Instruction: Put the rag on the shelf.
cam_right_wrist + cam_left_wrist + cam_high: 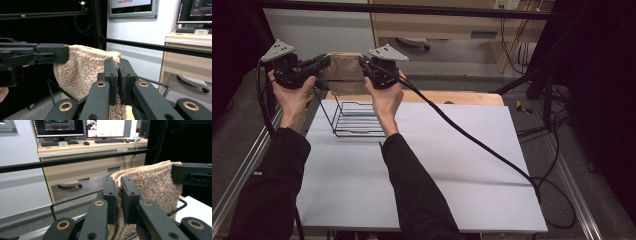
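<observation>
Towel (343,72) is hanging folded above the wire rack (354,120) at the table's (452,165) far left, stretched between both tools. Left gripper (324,62) is clamping its left top edge, jaws nearly closed on the fabric. Right gripper (363,64) is pinching the opposite edge just as tightly.

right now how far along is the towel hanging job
Done: the folded beige terry towel is picked up, the left tongs and right tongs each shut on a top corner. In hand: it hangs above the black wire rack. Left: lowering it over the rack and letting go.
</observation>
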